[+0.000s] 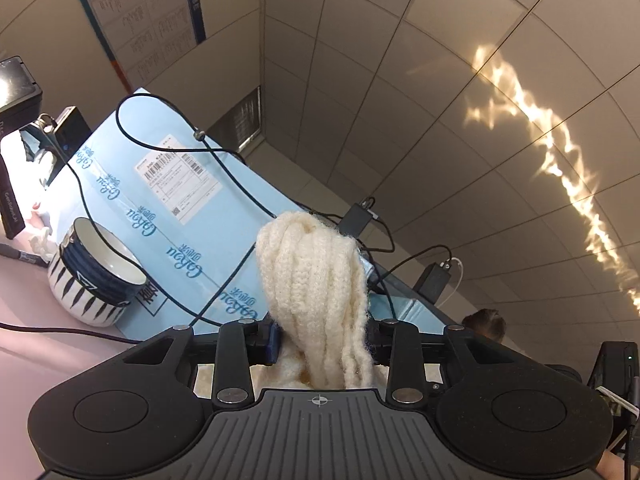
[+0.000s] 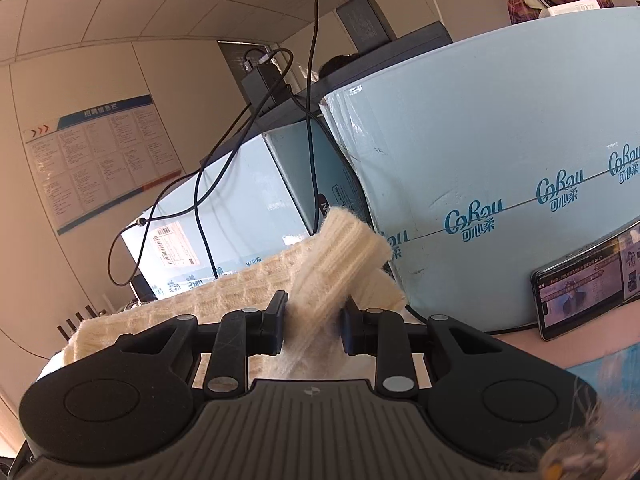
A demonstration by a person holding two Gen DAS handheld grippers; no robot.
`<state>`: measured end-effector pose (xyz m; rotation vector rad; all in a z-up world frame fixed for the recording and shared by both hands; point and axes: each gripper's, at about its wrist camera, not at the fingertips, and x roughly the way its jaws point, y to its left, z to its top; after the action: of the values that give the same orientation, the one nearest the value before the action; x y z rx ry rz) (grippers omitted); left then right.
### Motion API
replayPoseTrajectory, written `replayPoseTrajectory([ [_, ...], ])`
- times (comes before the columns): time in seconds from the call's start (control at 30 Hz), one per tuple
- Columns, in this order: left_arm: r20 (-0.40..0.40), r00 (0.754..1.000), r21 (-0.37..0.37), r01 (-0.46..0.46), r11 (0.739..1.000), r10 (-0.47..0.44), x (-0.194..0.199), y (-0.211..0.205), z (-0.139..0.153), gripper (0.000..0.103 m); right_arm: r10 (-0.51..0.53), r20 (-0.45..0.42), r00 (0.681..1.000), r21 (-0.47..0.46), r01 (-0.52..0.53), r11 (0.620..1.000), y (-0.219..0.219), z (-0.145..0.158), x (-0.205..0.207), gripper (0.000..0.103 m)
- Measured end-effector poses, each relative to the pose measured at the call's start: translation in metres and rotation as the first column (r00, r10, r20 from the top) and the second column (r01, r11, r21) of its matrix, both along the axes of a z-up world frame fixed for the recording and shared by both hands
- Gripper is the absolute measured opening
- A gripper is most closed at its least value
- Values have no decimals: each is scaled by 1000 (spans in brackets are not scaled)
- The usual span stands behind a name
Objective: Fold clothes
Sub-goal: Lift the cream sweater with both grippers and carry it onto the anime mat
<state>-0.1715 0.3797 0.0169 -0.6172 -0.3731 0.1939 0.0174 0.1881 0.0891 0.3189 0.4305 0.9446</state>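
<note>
Cream knit before "CoRou" box

The knit garment is cream, ribbed in thick vertical cords; in the right wrist view its cloth shows finer ribs and a waffle-like weave. The cardboard boxes are pale blue with darker teal lettering and a white barcode label. The bowl is navy and white, with dark pointed streaks around its side. The counter is pale pink. Both claws are black.
</note>
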Motion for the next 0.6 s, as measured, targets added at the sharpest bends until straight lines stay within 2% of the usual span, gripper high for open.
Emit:
replayPoseTrajectory([
  [0.1, 63, 992, 27, 104, 994, -106, 0, -3, 1, 33, 2, -4, 1000, 50, -1, 999, -21, 5, -1, 25],
  [0.17, 99, 975, 49, 197, 979, -201, 1, -5, 3, 33, 0, -5, 1000, 84, 0, 996, -42, 7, -2, 25],
  [0.23, 118, 945, 75, 298, 952, -306, 5, -8, 5, 33, -8, 7, 1000, 114, 7, 994, -69, 6, -4, 25],
  [0.3, 107, 900, 91, 414, 905, -423, 15, -15, 5, 33, -29, 42, 999, 113, 24, 993, -98, 4, -7, 24],
  [0.37, 55, 858, 114, 502, 857, -510, 26, -28, 7, 33, -61, 27, 998, 108, 58, 992, -130, 0, -6, 24],
  [0.47, -72, 802, 124, 597, 792, -593, 48, -56, 9, 33, -122, -2, 993, 63, 121, 991, -174, -9, -3, 24],
  [0.6, -276, 720, 100, 681, 726, -637, 81, -104, 6, 32, -226, -20, 974, -36, 225, 974, -220, -27, 9, 24],
])
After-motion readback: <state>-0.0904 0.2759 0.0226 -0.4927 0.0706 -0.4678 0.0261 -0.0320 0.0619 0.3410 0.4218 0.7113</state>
